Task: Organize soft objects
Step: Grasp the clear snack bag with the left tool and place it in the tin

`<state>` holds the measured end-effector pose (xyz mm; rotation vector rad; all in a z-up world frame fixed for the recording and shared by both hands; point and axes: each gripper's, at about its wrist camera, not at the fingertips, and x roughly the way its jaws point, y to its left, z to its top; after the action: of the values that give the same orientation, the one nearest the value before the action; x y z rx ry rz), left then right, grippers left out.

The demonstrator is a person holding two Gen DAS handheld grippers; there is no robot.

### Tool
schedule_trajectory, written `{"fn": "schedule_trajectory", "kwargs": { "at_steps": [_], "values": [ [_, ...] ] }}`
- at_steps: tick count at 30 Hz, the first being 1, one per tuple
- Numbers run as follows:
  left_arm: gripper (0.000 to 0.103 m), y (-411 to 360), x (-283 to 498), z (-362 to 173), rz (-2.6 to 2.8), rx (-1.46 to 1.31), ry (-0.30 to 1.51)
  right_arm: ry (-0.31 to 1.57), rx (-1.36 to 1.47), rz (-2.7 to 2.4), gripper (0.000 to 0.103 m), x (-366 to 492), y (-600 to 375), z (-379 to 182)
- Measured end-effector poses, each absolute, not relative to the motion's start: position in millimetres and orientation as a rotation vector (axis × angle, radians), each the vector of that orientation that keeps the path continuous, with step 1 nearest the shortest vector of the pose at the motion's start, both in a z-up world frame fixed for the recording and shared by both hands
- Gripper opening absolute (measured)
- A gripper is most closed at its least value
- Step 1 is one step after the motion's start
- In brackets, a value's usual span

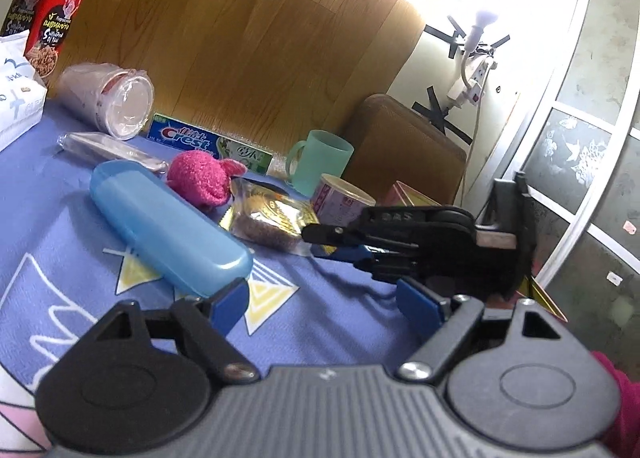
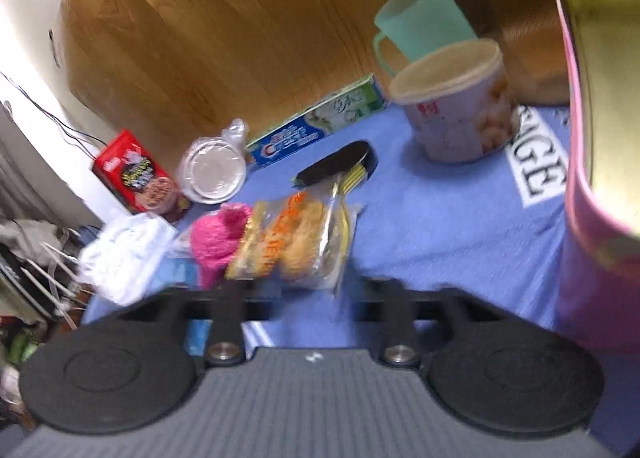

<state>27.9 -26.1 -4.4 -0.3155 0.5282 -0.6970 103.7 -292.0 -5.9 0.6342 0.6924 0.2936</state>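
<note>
- The left gripper (image 1: 324,300) is hovering low over the blue cloth (image 1: 340,338), its blue fingers (image 1: 230,308) spread wide apart and gripping nothing.
- The right gripper (image 1: 320,234) is reaching in from the right of the left view, its fingers looking nearly together; whether they are pinching anything, I cannot tell.
- In its own blurred camera the right gripper's fingertips are not readable at all.
- The soft thing I'm watching is the pink fuzzy sock (image 1: 202,177), sitting balled up on the cloth, touching the snack packet (image 1: 272,223) on one side.
- A blue case (image 1: 168,227) is lying just beside the sock, slanting from far-left to near-right, its near end just ahead of the left finger.
- From the left fingers the sock is lying ahead and a little left, beyond that case.
- From the right camera the sock (image 2: 218,238) is showing left of the packet (image 2: 296,242), so the packet is blocking that side.
- The right fingertips are sitting at the packet's near edge, nearer the sock than the left ones, I'd judge.
- The pink box (image 2: 592,193) is standing close on the right, a likely place for soft things, I'd guess.
</note>
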Motion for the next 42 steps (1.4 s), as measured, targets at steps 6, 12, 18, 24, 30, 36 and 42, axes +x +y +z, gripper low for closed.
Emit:
{"fn": "schedule_trajectory", "kwargs": {
  "at_steps": [6,12,18,24,30,36,42],
  "values": [
    [0.083,-22.5,31.0,-6.0,-0.694,-0.336,0.535,0.64,0.597,0.282,0.018,52.1,-295.9,13.2],
    [0.085,-27.0,32.4,-6.1,-0.709,-0.315,0.563,0.562,0.51,0.196,0.015,-48.7,-316.4,17.3],
    [0.085,-57.3,24.1,-0.3,-0.84,-0.268,0.622,0.498,0.53,0.022,0.016,-151.1,-342.9,1.6],
    [0.086,-139.1,-17.2,12.5,-1.078,-0.084,0.681,0.45,0.471,0.092,0.076,-171.9,-339.4,3.0],
    [0.089,-185.5,-10.6,-3.0,-1.068,-0.037,0.835,0.49,0.123,0.144,0.082,-138.2,-312.7,-0.4],
    [0.059,-194.1,-5.8,-7.5,-1.054,-0.031,0.851,0.515,0.059,0.155,0.068,-110.4,-311.0,-14.3],
    [0.059,-210.3,-8.1,42.0,-1.11,-0.019,0.688,0.35,0.058,0.107,0.06,-121.5,-327.8,17.1]
  ]
}}
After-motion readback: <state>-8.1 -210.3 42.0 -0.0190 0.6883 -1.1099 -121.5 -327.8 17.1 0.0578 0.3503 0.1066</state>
